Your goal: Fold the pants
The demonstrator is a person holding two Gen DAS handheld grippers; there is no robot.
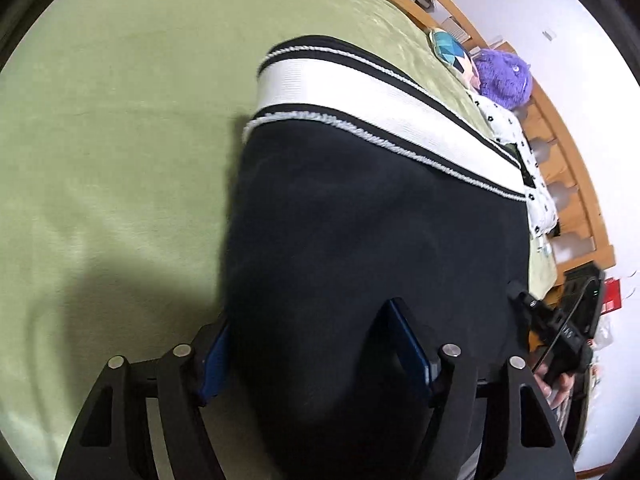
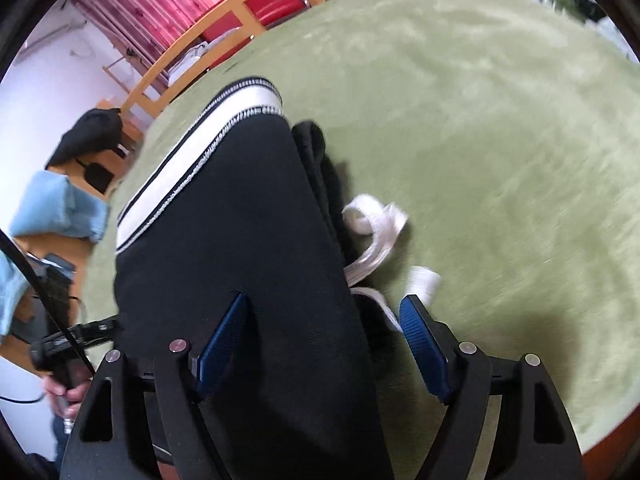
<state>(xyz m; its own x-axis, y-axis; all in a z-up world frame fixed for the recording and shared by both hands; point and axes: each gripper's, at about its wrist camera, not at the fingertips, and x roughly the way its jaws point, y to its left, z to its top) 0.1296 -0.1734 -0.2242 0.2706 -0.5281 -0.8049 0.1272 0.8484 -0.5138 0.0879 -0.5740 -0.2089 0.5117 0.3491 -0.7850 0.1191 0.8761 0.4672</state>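
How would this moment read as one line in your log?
left gripper: open, straddling pants | right gripper: open, over pants | drawstring: loose on green blanket

navy pants (image 1: 360, 232) with white stripe, green blanket (image 1: 120, 120)

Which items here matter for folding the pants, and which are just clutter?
Job:
- black pants with white side stripe
- white drawstring
- left tongs, open, fabric between the fingers
- right tongs, open, fabric between the fingers
- green blanket, the work surface

Lying about:
- purple plush
- blue patterned cushion
- light blue cloth
- wooden bed frame
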